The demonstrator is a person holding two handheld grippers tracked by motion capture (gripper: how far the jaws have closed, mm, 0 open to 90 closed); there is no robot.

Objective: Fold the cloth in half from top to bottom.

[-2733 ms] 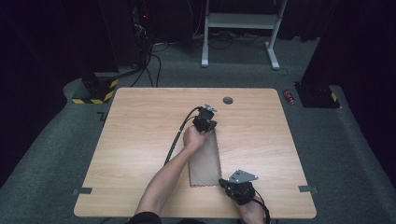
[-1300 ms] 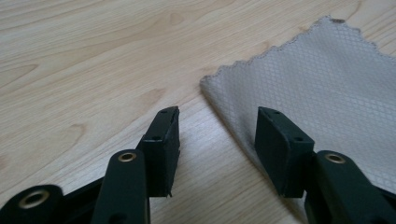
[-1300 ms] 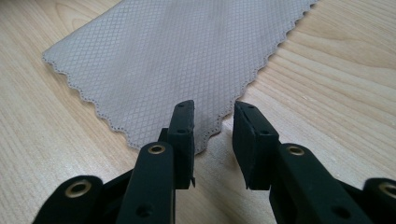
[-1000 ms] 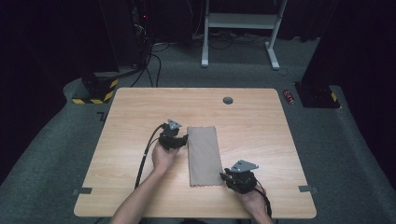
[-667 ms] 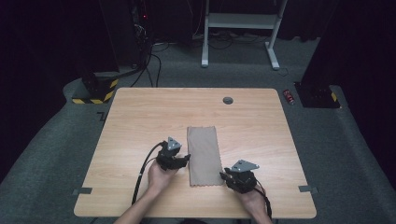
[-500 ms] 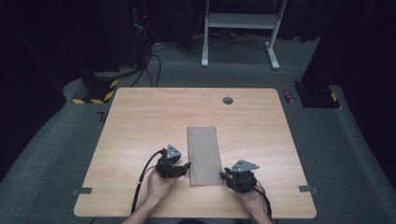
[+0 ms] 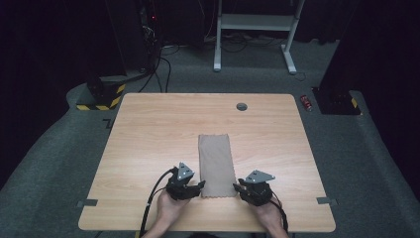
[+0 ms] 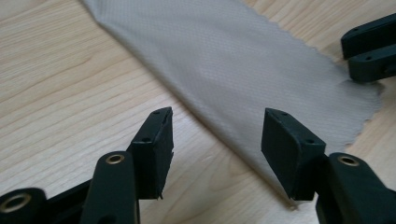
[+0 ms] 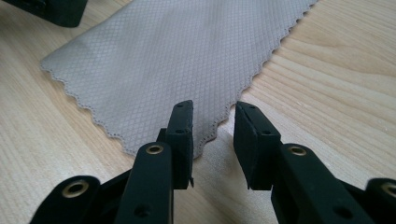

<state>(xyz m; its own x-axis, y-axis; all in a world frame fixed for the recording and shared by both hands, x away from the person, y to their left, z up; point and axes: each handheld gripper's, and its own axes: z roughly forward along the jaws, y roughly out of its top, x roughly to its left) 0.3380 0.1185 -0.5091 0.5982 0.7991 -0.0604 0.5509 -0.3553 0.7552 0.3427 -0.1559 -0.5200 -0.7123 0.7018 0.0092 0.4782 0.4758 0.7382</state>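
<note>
A grey-brown cloth (image 7: 216, 166), folded into a long strip, lies flat on the wooden table (image 7: 148, 129). My left gripper (image 7: 200, 187) is at its near left corner. In the left gripper view the cloth's (image 8: 233, 60) folded edge lies on the table between the jaws of the left gripper (image 8: 217, 140). Those jaws have just opened wider and press on nothing. My right gripper (image 7: 237, 187) is at the near right corner. In the right gripper view the jaws of the right gripper (image 9: 214, 135) stand a little apart, over the scalloped corner of the cloth (image 9: 163, 60).
A round dark grommet (image 7: 241, 106) is set in the table's far side. On the floor beyond are a black-and-yellow striped block (image 7: 101, 99), cables, a small red object (image 7: 307, 101) and a white frame (image 7: 255, 22).
My left gripper came from the cloth's far end, down along its left side, to the near left corner. The right gripper kept still at the near right corner. The cloth lies as before.
</note>
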